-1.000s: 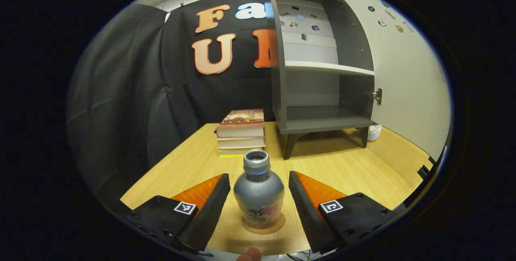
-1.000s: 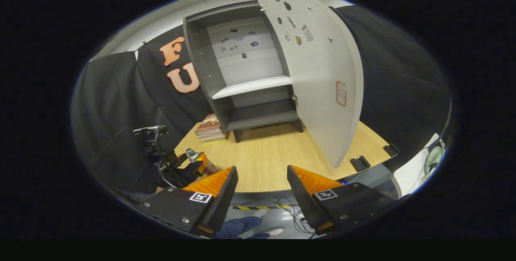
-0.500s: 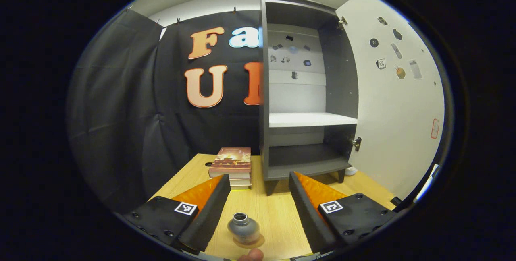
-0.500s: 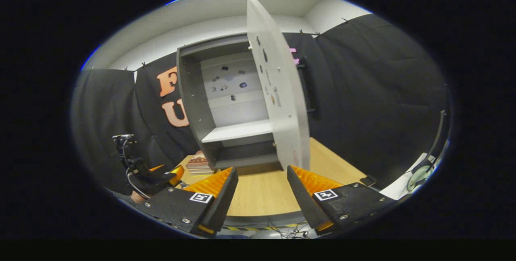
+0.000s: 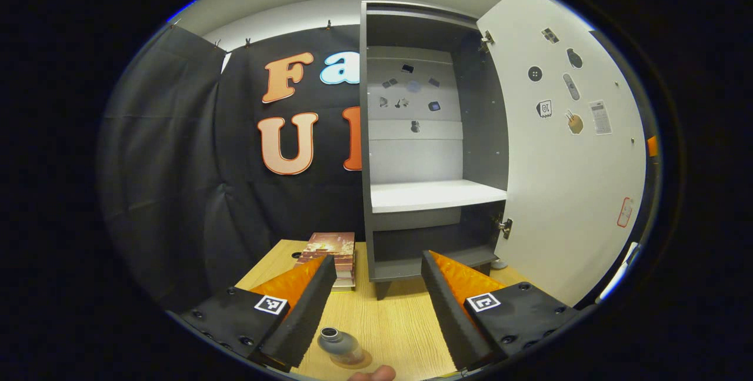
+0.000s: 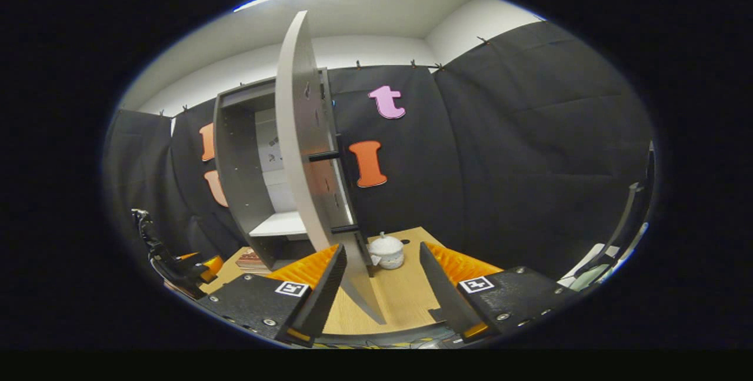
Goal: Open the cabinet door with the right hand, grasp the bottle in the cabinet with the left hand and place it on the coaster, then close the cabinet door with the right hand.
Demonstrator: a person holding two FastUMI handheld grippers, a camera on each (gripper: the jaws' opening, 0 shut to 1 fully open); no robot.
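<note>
Black cloth is backing a wooden table [image 5: 388,322] in both views. Left to right in the left gripper view: my left gripper [image 5: 376,310] is hanging with fingers apart and empty; the bottle [image 5: 338,346] is standing upright on its coaster [image 5: 359,360] just below; the cabinet [image 5: 423,134] is gaping. In the right gripper view, my right gripper [image 6: 379,287], also spread and empty, is facing the door [image 6: 303,151] edge-on, its handle [image 6: 338,193] on the far, right face. I am judging the closing push needs that side, where room looks free.
</note>
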